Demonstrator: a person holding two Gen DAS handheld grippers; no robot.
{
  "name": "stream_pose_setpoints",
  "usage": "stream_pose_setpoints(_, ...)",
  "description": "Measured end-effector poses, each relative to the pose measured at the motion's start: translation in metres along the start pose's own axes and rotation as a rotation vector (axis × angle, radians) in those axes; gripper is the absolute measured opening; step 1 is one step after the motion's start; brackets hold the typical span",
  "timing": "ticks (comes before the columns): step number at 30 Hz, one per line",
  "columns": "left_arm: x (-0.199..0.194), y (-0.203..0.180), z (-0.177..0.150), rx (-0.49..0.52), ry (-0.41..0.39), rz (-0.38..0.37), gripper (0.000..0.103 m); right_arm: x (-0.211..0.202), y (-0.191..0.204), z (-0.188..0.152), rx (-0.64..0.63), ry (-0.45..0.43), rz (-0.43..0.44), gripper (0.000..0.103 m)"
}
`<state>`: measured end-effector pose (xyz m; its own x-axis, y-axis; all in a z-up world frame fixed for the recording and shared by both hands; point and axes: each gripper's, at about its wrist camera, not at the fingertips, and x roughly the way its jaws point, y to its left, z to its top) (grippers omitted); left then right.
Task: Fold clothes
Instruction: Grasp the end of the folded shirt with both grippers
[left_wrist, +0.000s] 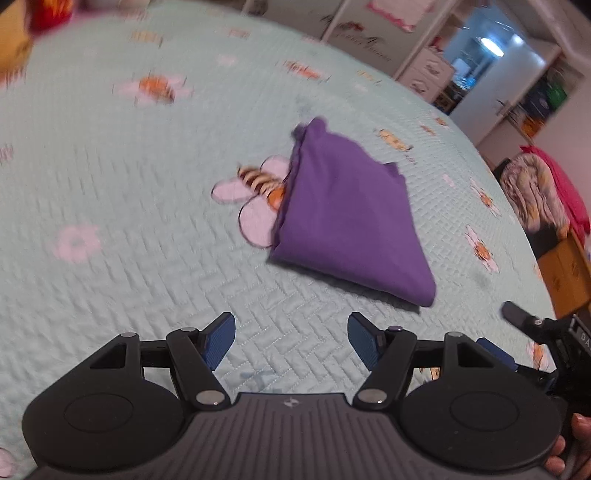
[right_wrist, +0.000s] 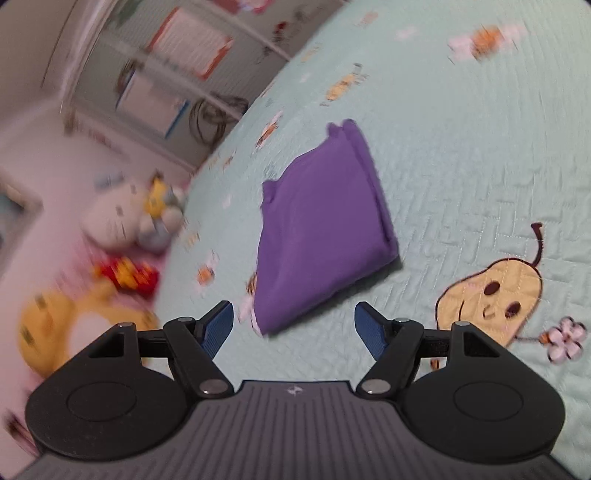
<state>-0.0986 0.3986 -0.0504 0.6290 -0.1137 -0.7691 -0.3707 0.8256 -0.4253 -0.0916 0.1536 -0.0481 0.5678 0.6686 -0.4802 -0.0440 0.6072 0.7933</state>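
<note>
1. Left wrist: left gripper (left_wrist: 291, 341) spread wide, empty, over the quilted bedspread (left_wrist: 110, 206). Folded purple garment (left_wrist: 347, 218) flat ahead, probably done.
2. Right wrist: right gripper (right_wrist: 293, 332) spread too, nothing pinched, garment (right_wrist: 321, 236) just beyond.

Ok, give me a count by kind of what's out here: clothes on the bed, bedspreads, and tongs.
Folded purple garment: 1
Quilted mint bedspread: 1
Tongs: 2, the left tongs and the right tongs, both open and empty
Total: 4
</note>
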Motion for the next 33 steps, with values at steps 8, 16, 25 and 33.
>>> stream_pose_setpoints(8, 0.089, 0.020, 0.037, -0.202, 0.118, -0.045, 0.070, 0.078, -0.068, 0.096, 0.131, 0.001, 0.032, 0.076)
stream_pose_setpoints(16, 0.125, 0.025, 0.061, -0.362, 0.117, -0.125, 0.078, 0.183, -0.097, 0.174, 0.084, 0.060, 0.098, 0.078)
stream_pose_setpoints(25, 0.150, 0.016, 0.083, -0.396, 0.134, -0.233, 0.079, 0.266, -0.054, 0.215, -0.057, 0.139, 0.062, 0.083)
stream_pose_setpoints(33, 0.142, 0.011, 0.076, -0.294, 0.083, -0.249, 0.011, 0.261, -0.033, 0.199, -0.127, 0.135, -0.014, 0.012)
